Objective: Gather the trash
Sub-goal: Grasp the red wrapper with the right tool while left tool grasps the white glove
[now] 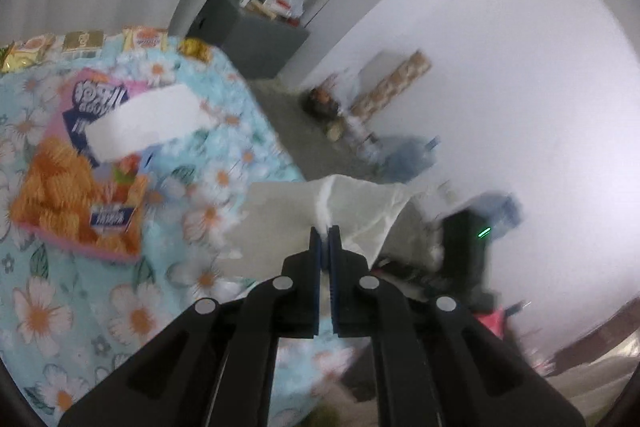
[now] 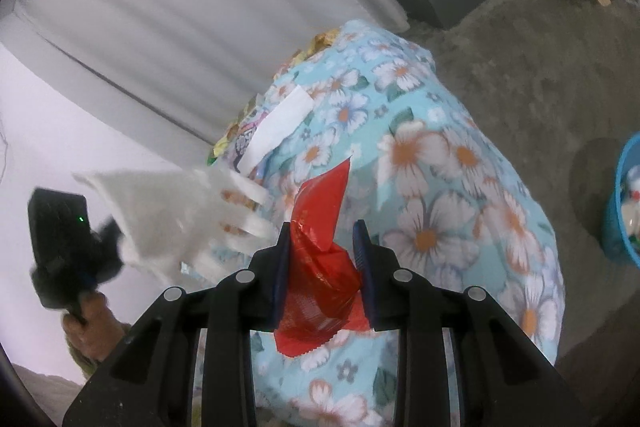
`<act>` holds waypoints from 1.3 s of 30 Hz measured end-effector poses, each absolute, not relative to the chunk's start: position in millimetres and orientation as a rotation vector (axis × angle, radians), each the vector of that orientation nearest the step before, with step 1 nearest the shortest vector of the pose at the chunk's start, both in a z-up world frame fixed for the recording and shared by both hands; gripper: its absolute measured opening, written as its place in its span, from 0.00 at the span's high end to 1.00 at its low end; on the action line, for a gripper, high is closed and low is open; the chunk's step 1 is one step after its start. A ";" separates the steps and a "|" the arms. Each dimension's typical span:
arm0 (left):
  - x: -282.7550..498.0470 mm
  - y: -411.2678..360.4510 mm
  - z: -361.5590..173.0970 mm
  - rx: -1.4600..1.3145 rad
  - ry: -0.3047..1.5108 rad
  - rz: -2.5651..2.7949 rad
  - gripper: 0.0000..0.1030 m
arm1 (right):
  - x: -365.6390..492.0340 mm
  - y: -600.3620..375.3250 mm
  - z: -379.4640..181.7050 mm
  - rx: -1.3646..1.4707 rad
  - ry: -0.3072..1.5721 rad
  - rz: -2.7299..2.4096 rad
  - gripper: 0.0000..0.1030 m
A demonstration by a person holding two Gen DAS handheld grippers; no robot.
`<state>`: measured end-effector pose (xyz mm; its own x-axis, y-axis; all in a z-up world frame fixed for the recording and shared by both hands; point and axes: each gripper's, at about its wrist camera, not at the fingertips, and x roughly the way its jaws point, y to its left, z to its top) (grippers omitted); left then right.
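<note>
In the left wrist view my left gripper point(image 1: 325, 230) is shut on a crumpled white tissue point(image 1: 360, 203), held up beyond the edge of the table with the floral cloth point(image 1: 120, 307). The right wrist view shows that same gripper point(image 2: 108, 243) at the left, a hand point(image 2: 88, 331) under it and the tissue point(image 2: 160, 211) blurred. My right gripper point(image 2: 322, 231) is shut on a red plastic wrapper point(image 2: 320, 275) above the floral cloth point(image 2: 440, 187). An orange snack bag point(image 1: 76, 203) with a white paper strip point(image 1: 144, 123) across it lies on the table; the strip point(image 2: 280, 127) also shows from the right.
Several snack packets point(image 1: 144, 39) line the table's far edge. A blue basket point(image 2: 626, 211) with rubbish in it stands on the floor at the right. A grey cabinet point(image 1: 248, 35) stands by the curtain. Bottles and clutter point(image 1: 408, 155) lie along the white wall.
</note>
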<state>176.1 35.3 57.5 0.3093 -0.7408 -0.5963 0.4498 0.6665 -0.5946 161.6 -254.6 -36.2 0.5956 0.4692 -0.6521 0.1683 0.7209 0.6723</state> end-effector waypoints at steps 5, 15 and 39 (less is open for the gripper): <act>169.2 4.5 11.7 -0.151 1.103 -0.734 0.68 | 154.5 -252.9 -52.5 0.779 0.999 0.121 0.73; 157.5 -30.9 -25.2 0.144 0.994 -0.629 0.48 | 146.5 -249.1 -61.2 0.697 1.055 0.040 0.65; 148.1 -51.2 -55.2 0.423 0.925 -0.516 0.48 | 139.3 -250.7 -73.1 0.807 1.094 0.146 0.48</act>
<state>148.1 -51.2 -55.2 0.4971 -0.2357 -0.8351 0.5867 0.8004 0.1233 139.3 -250.7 -73.1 0.4803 0.4816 -0.7330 0.2720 0.7127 0.6466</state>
